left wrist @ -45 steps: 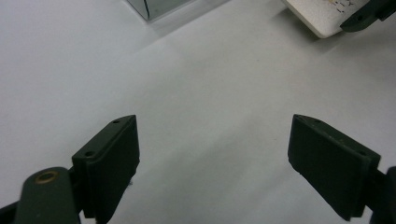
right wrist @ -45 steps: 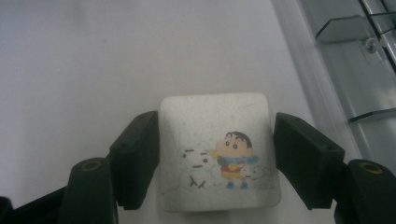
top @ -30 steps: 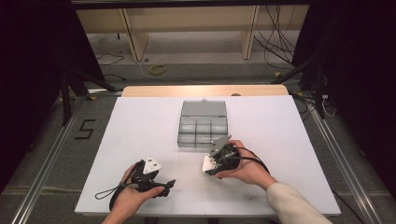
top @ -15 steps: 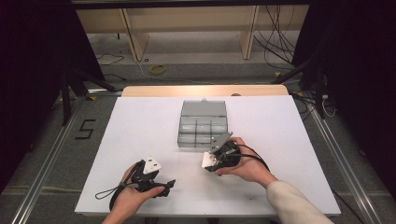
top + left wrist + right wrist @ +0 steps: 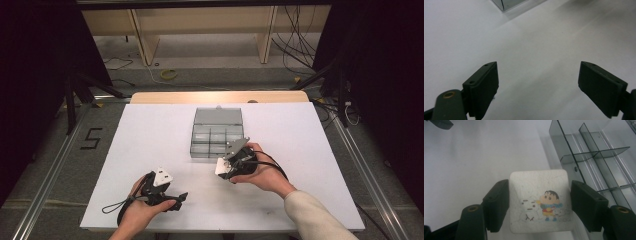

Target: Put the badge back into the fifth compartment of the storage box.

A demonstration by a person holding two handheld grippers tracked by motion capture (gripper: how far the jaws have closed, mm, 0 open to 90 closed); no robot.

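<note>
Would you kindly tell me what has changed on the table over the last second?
Hardly anything. The right tool holds the white picture block between its jaws beside the clear divided box, about where it was. The left tool is open over the white table, in the same spot. The box has not moved.

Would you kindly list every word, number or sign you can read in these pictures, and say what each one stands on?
"5": marked in dark strokes on the grey floor left of the table.
No words on the white foam block between the right gripper's pads; it bears a cartoon child and a snowman. Faint marks at its lower right are too blurred to read.
No text on the clear compartment box.
</note>
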